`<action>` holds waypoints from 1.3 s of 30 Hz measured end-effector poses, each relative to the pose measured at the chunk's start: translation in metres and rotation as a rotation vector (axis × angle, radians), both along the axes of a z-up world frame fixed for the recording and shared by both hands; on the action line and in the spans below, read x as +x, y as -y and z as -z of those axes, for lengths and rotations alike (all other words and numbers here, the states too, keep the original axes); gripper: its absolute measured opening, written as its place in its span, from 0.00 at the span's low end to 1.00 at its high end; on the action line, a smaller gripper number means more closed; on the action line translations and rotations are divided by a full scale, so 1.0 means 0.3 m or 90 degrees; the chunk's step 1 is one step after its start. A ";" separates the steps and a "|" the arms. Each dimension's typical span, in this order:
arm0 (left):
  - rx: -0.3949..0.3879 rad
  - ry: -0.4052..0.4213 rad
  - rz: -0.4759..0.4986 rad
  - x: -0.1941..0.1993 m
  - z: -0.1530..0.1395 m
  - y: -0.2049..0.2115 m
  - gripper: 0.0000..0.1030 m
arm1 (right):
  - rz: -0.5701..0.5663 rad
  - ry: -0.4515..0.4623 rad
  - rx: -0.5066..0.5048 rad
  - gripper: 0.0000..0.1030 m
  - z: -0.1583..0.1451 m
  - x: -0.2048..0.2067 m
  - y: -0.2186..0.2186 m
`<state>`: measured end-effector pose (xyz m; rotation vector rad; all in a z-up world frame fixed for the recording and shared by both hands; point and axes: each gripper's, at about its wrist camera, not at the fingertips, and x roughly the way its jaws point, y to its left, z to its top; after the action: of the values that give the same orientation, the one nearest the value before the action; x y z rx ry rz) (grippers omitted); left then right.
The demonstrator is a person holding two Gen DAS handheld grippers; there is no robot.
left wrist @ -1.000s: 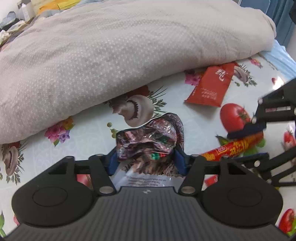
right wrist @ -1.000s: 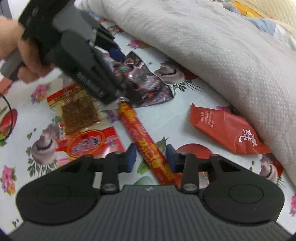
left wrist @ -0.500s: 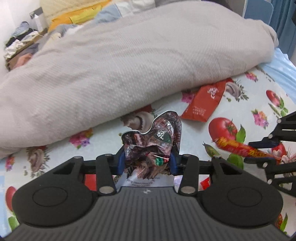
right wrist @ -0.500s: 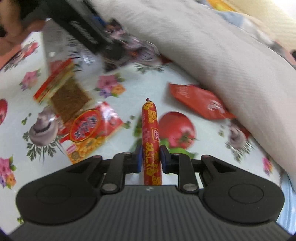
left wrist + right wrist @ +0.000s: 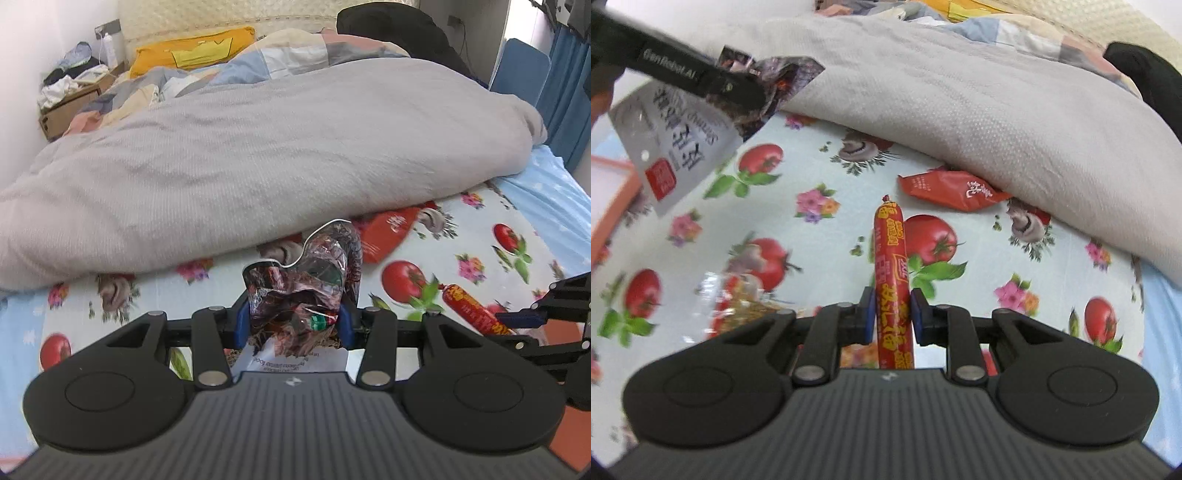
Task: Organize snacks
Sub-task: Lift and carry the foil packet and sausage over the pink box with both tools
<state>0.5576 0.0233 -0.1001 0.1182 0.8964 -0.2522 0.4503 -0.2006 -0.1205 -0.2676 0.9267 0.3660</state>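
Left tongs point(image 5: 293, 321) clamp a crumpled dark snack bag point(image 5: 306, 280), pads squeezing its middle, top edge sticking up toward 12 o'clock. In the right wrist view the same bag point(image 5: 683, 147) hangs off the left tongs at 10 o'clock, its white printed back drooping clear of the bed; probably lifted by the middle so it swings free for carrying.

Right tongs point(image 5: 891, 317) are closed on a red sausage stick point(image 5: 891, 266), gripped near its lower end, the long part pointing to 12 o'clock, tip held above the cloth. From the left wrist view the stick point(image 5: 469, 308) shows at 3 o'clock, with the right tongs point(image 5: 524, 319) on it. A grip low on the stick leaves most of it free, which would make it easy to drop in lengthwise.

Both snacks are up off the vegetable-print cloth point(image 5: 997, 258) spread on the bed. A red packet point(image 5: 945, 186) lies flat at 1 o'clock in the right wrist view, its far edge tucked just under the grey blanket point(image 5: 960, 92); not picked up yet. Another clear-wrapped snack point(image 5: 738, 295) sits blurred at 8 o'clock, just beside the right tongs; can't tell more.

An orange-rimmed tray or box edge point(image 5: 613, 199) shows at 9 o'clock; likely the drop spot, not certain. Judgement: carry step, two items in hand, at least two left.
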 end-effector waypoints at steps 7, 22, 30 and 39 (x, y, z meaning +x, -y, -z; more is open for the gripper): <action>-0.015 -0.026 -0.017 -0.161 0.013 0.012 0.49 | 0.034 -0.006 0.044 0.22 -0.034 -0.162 -0.007; -0.065 -0.088 -0.039 -0.476 0.132 0.021 0.49 | 0.147 -0.025 0.149 0.22 0.067 -0.504 0.026; -0.081 -0.066 -0.047 -0.702 0.174 0.023 0.49 | 0.219 -0.011 0.190 0.22 0.125 -0.673 0.043; -0.096 -0.056 -0.074 -0.877 0.204 0.057 0.49 | 0.245 0.000 0.217 0.22 0.131 -0.830 0.034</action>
<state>0.2947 0.0062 -0.1614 -0.0856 0.9654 -0.2171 0.2013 -0.2108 -0.1597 0.2225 0.8778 0.1621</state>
